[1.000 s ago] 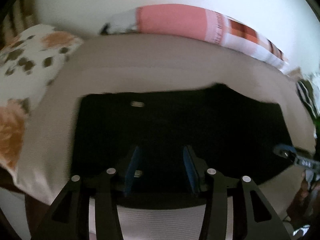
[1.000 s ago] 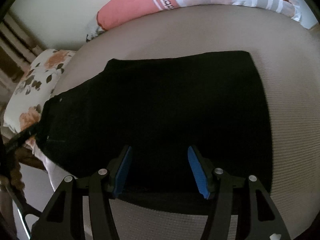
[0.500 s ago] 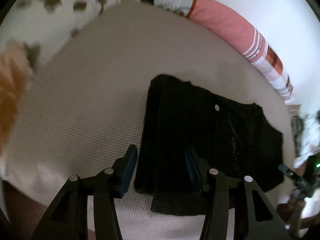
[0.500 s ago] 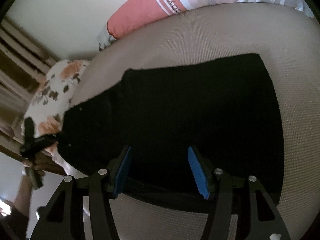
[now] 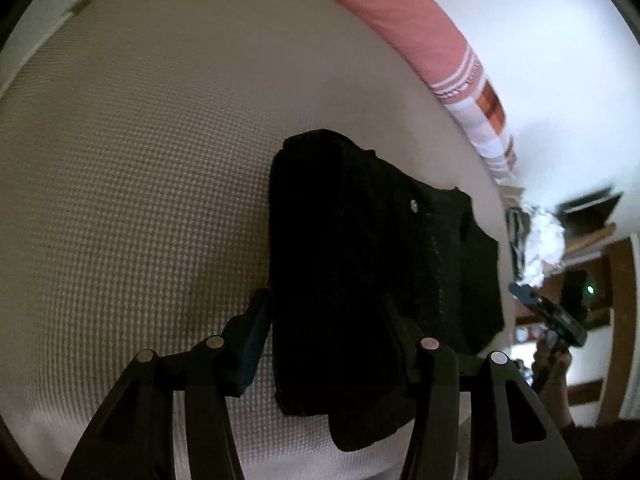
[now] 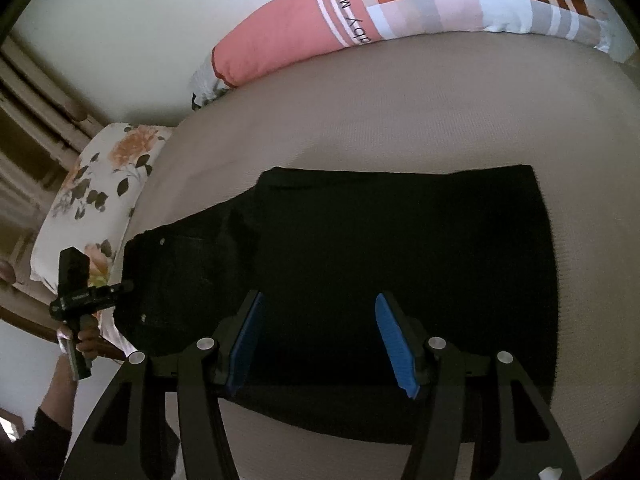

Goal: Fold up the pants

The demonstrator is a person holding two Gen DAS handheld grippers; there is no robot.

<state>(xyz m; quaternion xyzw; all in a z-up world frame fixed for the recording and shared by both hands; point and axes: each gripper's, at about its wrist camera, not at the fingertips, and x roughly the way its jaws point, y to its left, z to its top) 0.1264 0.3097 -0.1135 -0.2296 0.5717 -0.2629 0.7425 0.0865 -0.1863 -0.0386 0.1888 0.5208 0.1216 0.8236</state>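
Black pants (image 6: 400, 248) mid-mattress (image 6: 360, 112); bare margins beyond edges.

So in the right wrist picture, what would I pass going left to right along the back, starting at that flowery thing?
Floral pillow → pink end of the long bolster → its checked end.

Right wrist cam: black pants (image 6: 400, 248) lying flat and folded on a beige waffle-textured bedspread (image 6: 360, 112). The right gripper (image 6: 318, 340) hangs over the near edge with its 2 blue pads (image 6: 394, 344) apart, nothing pinched. Off to the left a hand (image 6: 86, 340) holds the left gripper (image 6: 128, 288) right at the waistband end, can't tell if it's gripping. Floral pillow (image 6: 100, 188) behind that, and a pink and checkered bolster (image 6: 400, 12) along the far wall
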